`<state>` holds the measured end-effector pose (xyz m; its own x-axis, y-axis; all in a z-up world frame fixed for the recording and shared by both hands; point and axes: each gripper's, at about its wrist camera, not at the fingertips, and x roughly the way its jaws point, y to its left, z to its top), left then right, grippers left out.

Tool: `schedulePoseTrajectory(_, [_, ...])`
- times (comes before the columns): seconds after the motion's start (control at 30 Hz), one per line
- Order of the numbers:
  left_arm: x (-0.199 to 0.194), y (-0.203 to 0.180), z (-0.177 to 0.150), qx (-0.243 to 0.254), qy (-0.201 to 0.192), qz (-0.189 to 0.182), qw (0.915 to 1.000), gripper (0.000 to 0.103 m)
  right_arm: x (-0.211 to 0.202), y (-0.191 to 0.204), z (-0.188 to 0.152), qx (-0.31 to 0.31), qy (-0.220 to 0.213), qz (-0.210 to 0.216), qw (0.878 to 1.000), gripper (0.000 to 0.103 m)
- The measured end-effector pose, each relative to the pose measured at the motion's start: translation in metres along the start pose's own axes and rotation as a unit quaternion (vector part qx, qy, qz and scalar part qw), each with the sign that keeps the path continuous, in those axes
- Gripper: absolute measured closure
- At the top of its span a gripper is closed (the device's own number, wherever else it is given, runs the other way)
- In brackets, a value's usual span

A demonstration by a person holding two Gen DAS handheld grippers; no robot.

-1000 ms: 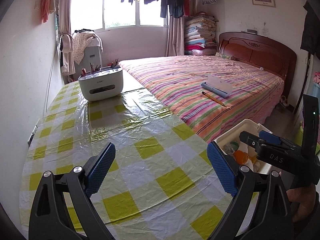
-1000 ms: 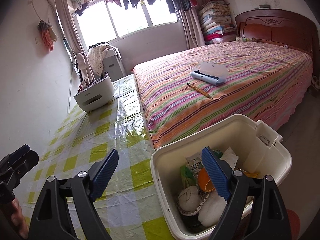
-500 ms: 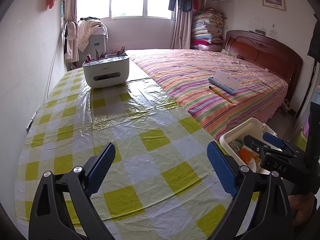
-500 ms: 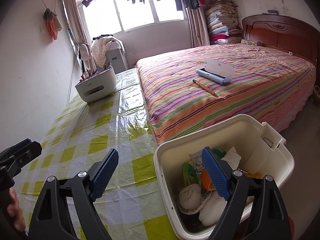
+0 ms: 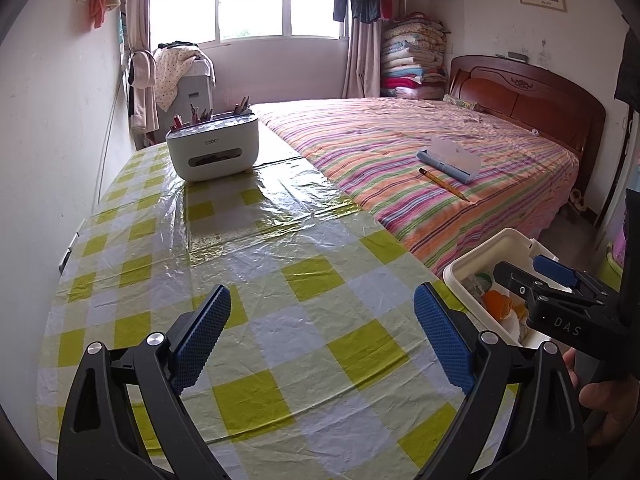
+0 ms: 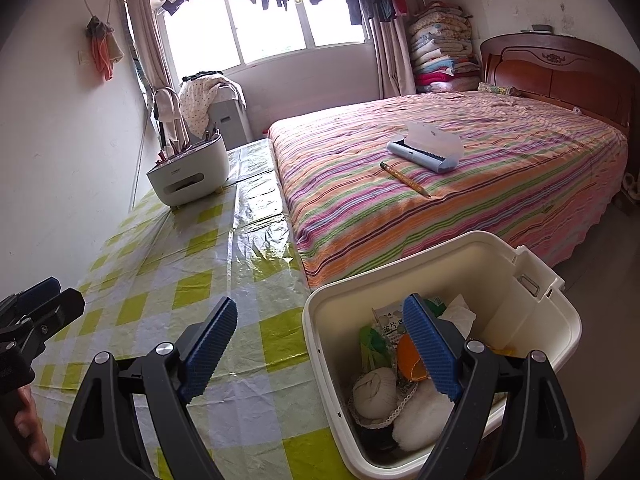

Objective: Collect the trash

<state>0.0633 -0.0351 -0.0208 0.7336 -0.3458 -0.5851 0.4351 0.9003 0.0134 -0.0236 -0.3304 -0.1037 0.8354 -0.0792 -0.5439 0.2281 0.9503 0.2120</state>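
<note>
A white trash bin (image 6: pixel 532 316) stands beside the table's right edge, holding several pieces of trash: a white wad (image 6: pixel 374 390), an orange piece (image 6: pixel 408 354), green wrappers and tissue. The bin also shows in the left wrist view (image 5: pixel 464 270). My right gripper (image 6: pixel 320 350) is open and empty, straddling the bin's left rim above the table edge. My left gripper (image 5: pixel 322 338) is open and empty over the yellow-checked tablecloth (image 5: pixel 256 264).
A white organizer box (image 5: pixel 213 148) with pencils stands at the table's far end. A striped bed (image 6: pixel 460 168) borders the table on the right, with a blue pencil case (image 6: pixel 424 152) and a pencil (image 6: pixel 404 179) on it. A wall runs along the left.
Both grippers rose and pulled back slightly, so the views tilted upward. Both stayed open and empty.
</note>
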Motion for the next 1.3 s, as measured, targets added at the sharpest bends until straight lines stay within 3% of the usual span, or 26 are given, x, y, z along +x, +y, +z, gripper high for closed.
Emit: schedulePoseTrajectory(1.3, [-0.005,-0.001,-0.001,0.011,-0.005,0.061,0.9981,0.012,-0.033,-0.003,0.003,-0.01,-0.034,-0.033,0.999,0.02])
